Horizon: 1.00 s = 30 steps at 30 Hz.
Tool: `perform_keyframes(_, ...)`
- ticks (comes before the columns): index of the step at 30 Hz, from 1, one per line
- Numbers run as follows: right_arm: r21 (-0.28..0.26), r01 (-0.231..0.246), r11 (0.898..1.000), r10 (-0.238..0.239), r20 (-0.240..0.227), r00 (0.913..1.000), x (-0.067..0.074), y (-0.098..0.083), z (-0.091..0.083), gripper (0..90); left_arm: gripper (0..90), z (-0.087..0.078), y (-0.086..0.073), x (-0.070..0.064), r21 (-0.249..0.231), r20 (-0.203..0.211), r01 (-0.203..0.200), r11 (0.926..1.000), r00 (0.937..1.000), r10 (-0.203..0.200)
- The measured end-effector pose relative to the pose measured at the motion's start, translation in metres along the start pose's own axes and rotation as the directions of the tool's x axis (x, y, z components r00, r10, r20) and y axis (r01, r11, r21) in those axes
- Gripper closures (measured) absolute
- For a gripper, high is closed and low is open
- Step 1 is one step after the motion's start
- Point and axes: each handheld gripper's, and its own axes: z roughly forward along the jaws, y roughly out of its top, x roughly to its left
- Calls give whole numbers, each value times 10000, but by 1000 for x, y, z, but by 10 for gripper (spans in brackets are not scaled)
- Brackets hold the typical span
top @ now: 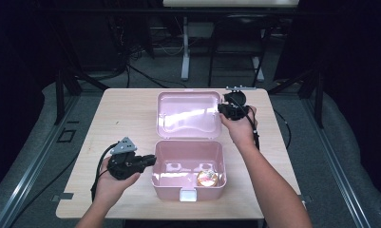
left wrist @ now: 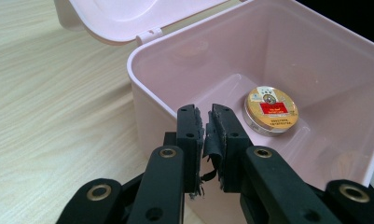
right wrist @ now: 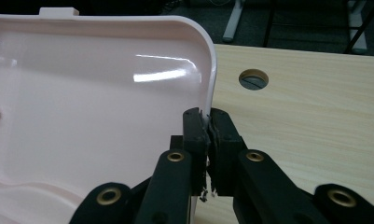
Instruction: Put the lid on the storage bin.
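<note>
I'm over a pale wood table, dark room and desk legs behind. The pink box sits mid-table, its tin inside. Left gripper closed at the box's left wall, empty; right gripper pinches the lid edge.

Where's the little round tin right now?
In the high view the round tin lies on the floor of the open pink box, in its near right corner, just behind the box's front latch.
</note>
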Motion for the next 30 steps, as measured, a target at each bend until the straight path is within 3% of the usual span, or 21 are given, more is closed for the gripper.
perform_keyframes(20, -841, 396, 9957, -430, -384, 9983, 6, -4, -37, 870, 821, 0, 0, 0, -24, -26, 59, 10000, 10000, -59)
perform_keyframes(26, -1233, 887, 9884, -921, -216, 9955, 11, -9, -47, 870, 821, 1, 0, 0, -33, -26, 84, 10000, 10000, -84)
perform_keyframes(30, -1401, 866, 9863, -925, -362, 9951, 11, -12, -54, 870, 821, 1, 0, -1, -35, -34, 81, 10000, 10000, -81)
